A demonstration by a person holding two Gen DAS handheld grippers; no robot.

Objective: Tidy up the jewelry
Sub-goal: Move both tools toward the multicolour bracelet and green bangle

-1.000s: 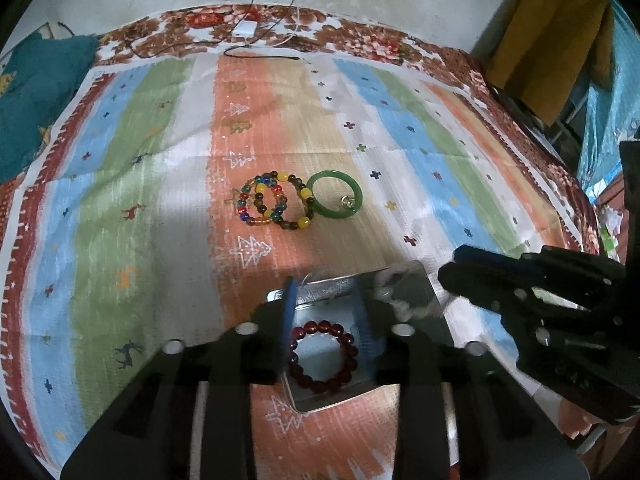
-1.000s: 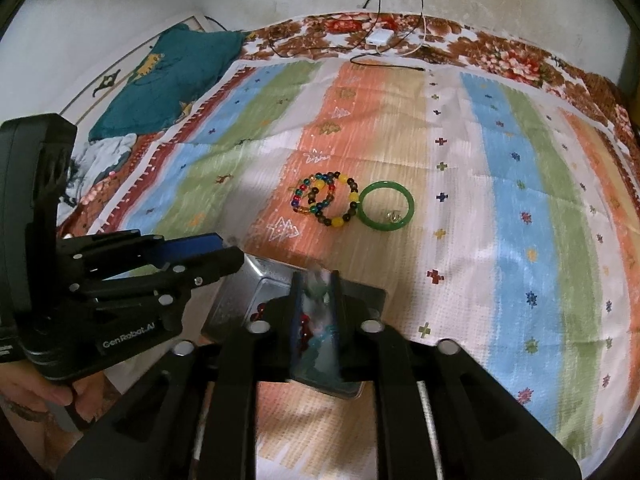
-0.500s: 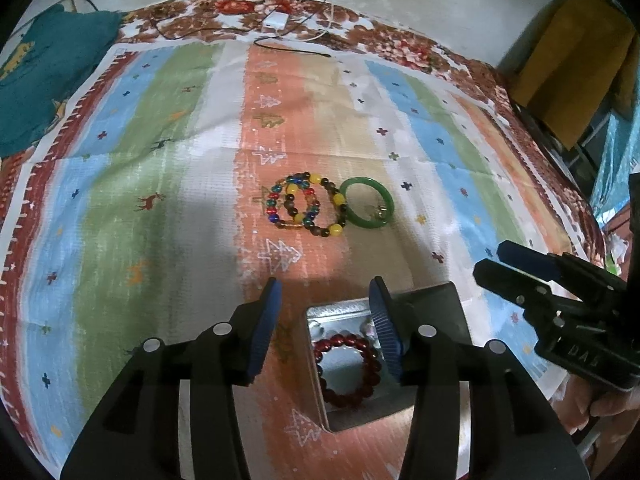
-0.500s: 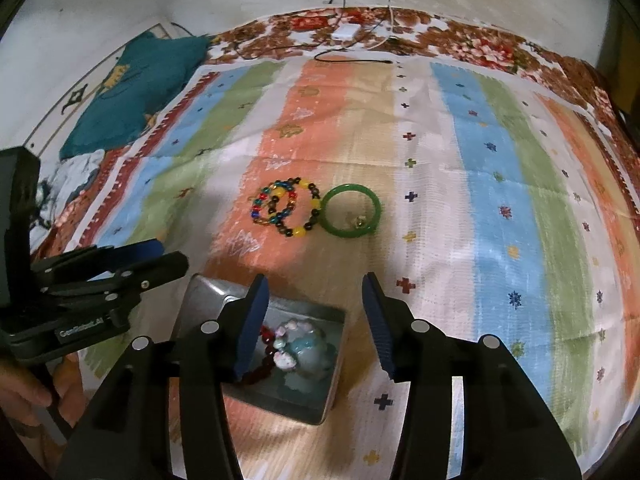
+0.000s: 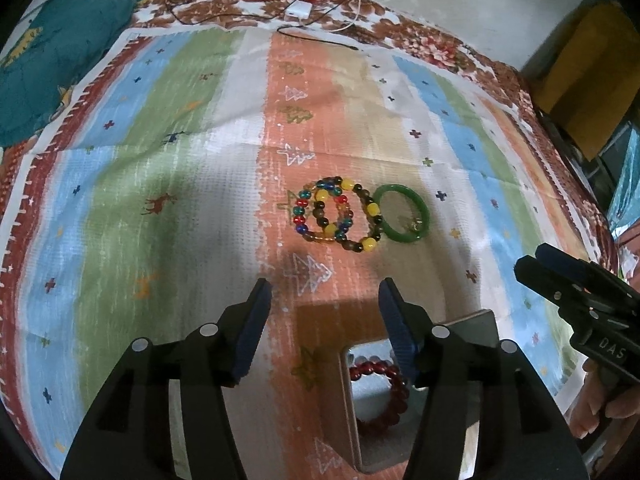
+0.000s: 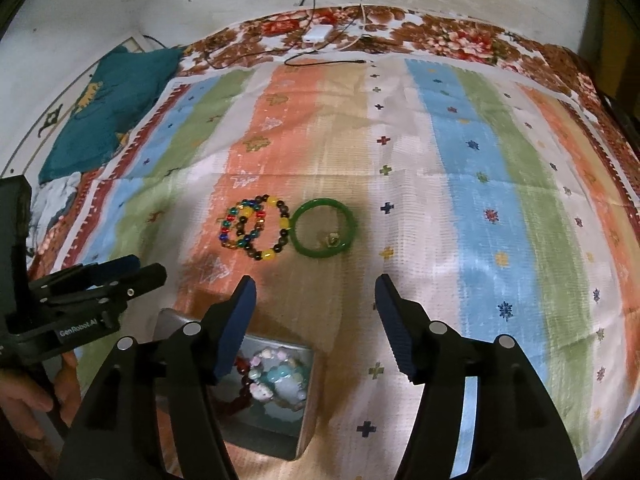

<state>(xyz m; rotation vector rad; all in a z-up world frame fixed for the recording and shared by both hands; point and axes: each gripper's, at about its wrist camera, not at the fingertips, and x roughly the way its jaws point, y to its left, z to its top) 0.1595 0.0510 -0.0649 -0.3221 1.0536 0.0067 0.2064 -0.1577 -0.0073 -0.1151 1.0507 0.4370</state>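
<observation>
Two multicoloured bead bracelets lie overlapping on the striped cloth, touching a green bangle with a small gold piece inside it. A metal tin sits nearer me. It holds a dark red bead bracelet and, in the right wrist view, a pale pastel bead bracelet. My left gripper is open and empty above the cloth left of the tin. My right gripper is open and empty, just right of the tin.
The striped cloth covers a floral bedspread. A teal cushion lies at the far left. A white charger and cables lie at the far edge by the wall. Yellow cloth hangs at the right.
Both grippers have opened and pulled back up from the tin. The right one let go of the pastel bracelet, which now lies in the tin with the red one.
</observation>
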